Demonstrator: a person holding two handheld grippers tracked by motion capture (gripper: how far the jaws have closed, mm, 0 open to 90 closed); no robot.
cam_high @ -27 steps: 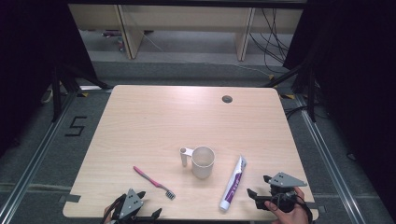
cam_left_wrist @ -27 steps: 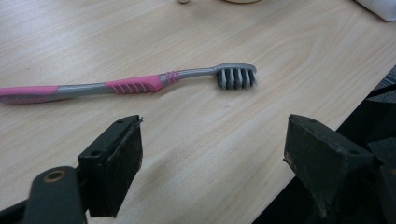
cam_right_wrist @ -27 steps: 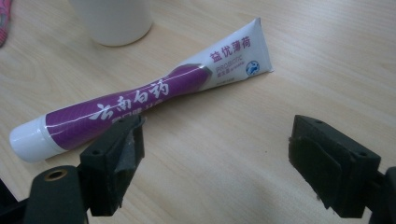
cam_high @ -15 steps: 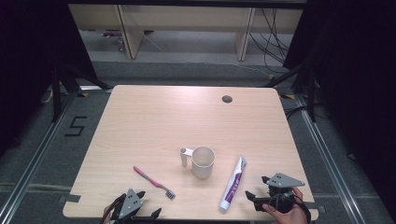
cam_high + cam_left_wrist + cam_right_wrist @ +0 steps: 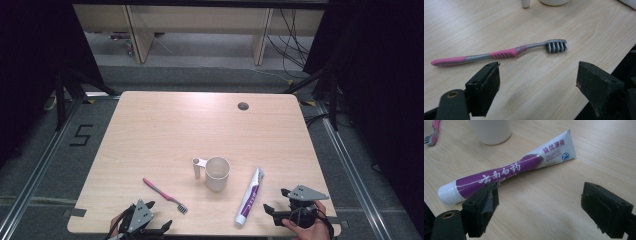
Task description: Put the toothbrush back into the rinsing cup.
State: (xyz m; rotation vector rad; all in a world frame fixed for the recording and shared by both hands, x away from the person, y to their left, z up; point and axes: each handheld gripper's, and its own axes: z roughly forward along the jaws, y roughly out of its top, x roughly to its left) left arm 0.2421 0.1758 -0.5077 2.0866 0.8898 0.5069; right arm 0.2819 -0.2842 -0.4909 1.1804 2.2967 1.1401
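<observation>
The toothbrush (image 5: 164,195) lies flat on the table (image 5: 165,130) near your front edge, bristle head toward you and to the right, pink handle running away to the left. In the left gripper view it (image 5: 499,53) sits just beyond your left gripper (image 5: 537,87), whose fingers (image 5: 484,87) stand wide apart and hold nothing. The mug (image 5: 217,173) stands upright near the middle, its handle to the left. The toothpaste (image 5: 250,195) lies to the mug's right, cap toward you. Your right gripper (image 5: 280,212) sits at the table's front right edge, just beside the cap end; in the right gripper view its fingers (image 5: 482,207) are spread apart and empty, the tube (image 5: 506,173) lying just past them.
</observation>
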